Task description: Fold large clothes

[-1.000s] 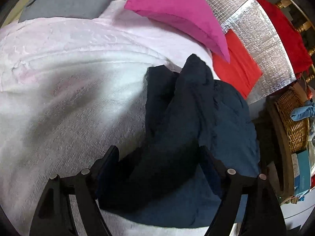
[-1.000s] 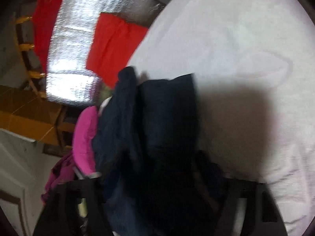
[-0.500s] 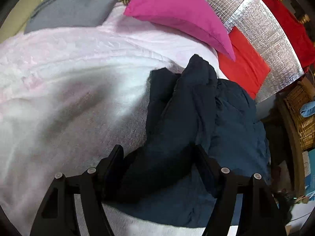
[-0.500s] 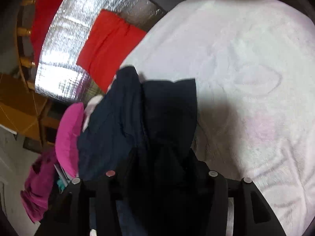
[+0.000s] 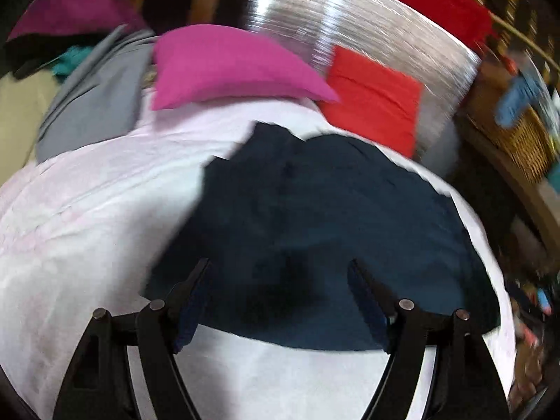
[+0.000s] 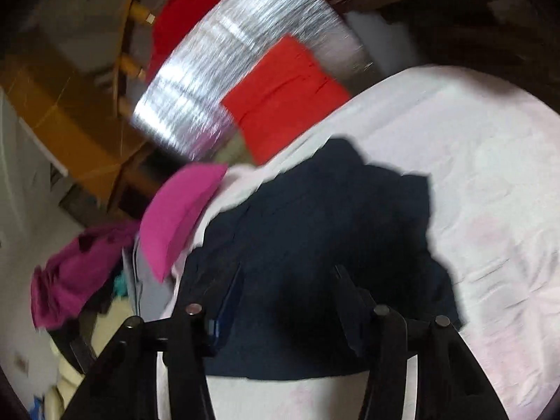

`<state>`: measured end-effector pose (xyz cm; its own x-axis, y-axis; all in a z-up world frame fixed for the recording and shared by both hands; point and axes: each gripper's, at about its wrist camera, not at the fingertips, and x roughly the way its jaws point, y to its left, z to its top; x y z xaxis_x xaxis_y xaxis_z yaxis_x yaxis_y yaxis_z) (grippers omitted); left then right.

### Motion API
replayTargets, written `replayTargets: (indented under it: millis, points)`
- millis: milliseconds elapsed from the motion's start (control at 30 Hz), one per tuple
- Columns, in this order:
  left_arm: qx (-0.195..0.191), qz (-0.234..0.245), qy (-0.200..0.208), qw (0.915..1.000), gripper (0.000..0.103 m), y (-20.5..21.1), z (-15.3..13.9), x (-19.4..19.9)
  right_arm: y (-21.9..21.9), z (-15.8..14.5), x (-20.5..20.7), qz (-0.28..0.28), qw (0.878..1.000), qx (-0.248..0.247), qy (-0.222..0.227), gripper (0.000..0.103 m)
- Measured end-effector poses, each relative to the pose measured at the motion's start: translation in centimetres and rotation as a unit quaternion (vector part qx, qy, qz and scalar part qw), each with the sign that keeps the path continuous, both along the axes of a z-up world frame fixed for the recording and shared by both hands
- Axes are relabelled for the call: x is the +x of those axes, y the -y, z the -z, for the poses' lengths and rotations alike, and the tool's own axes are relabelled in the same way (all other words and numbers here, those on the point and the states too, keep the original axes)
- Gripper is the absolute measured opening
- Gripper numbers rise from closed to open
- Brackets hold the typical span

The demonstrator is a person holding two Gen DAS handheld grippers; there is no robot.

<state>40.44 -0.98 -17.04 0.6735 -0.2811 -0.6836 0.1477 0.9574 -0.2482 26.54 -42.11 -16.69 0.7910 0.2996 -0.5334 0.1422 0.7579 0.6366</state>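
Note:
A dark navy garment (image 5: 325, 224) lies in a folded heap on the white bed cover (image 5: 87, 231). It also shows in the right wrist view (image 6: 315, 252). My left gripper (image 5: 280, 273) is open above the garment's near edge, its jaws wide apart with nothing between them. My right gripper (image 6: 287, 280) is open too, hovering over the near part of the garment with empty jaws. Both views are motion-blurred.
A pink pillow (image 5: 231, 66) and a grey cloth (image 5: 94, 94) lie at the far side of the bed. A silver foil panel (image 5: 367, 35) with a red cloth (image 5: 374, 98) stands behind. A wicker basket (image 5: 514, 140) sits at the right.
Both grippers have let go of the navy garment and pulled back and up. The garment now lies flatter on the bed instead of rising between the jaws.

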Motion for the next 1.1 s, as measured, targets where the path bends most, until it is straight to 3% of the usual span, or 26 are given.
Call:
replayTargets:
  millis: [100, 200, 333, 400, 467, 567, 667, 733, 867, 1000, 1033, 1100]
  points:
    - [0.024, 0.028, -0.027, 0.9989, 0.079, 2.0, 1.3, 0.5, -2.5, 1.9, 2.0, -0.029, 0.999, -0.006, -0.043, 0.055]
    - [0.056, 0.038, -0.100, 0.9926, 0.080, 3.4, 4.2, 2.1, -3.3, 5.6, 4.0, -0.042, 0.991, -0.013, -0.123, 0.054]
    - [0.043, 0.035, -0.108, 0.9926, 0.080, 2.9, 3.9, 2.1, -3.2, 5.1, 3.8, -0.049, 0.991, -0.008, -0.124, 0.057]
    - [0.016, 0.034, -0.117, 0.9924, 0.080, 1.8, 3.5, 1.5, -2.5, 4.7, 2.8, -0.050, 0.992, 0.023, -0.115, 0.071]
    - [-0.030, 0.030, -0.136, 0.9898, 0.080, 0.2, 3.5, 0.9, -2.0, 4.6, 1.5, -0.046, 0.991, 0.057, -0.114, 0.072]
    - [-0.121, 0.006, -0.188, 0.9748, 0.080, -2.5, 4.3, -0.5, -1.6, 4.9, -0.6, -0.061, 0.985, 0.114, -0.117, 0.079]
    - [-0.173, -0.013, -0.222, 0.9595, 0.081, -3.7, 5.8, -1.0, -2.1, 6.8, -2.0, -0.055, 0.975, 0.162, -0.145, 0.080]
    - [-0.186, -0.023, -0.246, 0.9510, 0.081, -3.9, 6.8, -0.5, -2.0, 8.1, -1.6, -0.042, 0.969, 0.186, -0.158, 0.080]
    - [-0.233, -0.065, -0.242, 0.9394, 0.080, -5.3, 7.8, 0.5, -0.4, 10.8, -0.9, 0.017, 0.959, 0.232, -0.160, 0.080]
    - [-0.234, -0.093, -0.202, 0.9464, 0.079, -6.1, 7.3, 1.5, 0.6, 11.4, -0.3, 0.050, 0.960, 0.247, -0.123, 0.078]
    - [-0.236, -0.091, -0.195, 0.9477, 0.075, -6.2, 7.3, 1.6, 0.5, 11.2, -0.2, 0.052, 0.962, 0.240, -0.118, 0.074]
    - [-0.238, -0.085, -0.178, 0.9512, 0.063, -6.1, 6.8, 1.8, 0.1, 10.1, -0.3, 0.058, 0.972, 0.203, -0.104, 0.054]
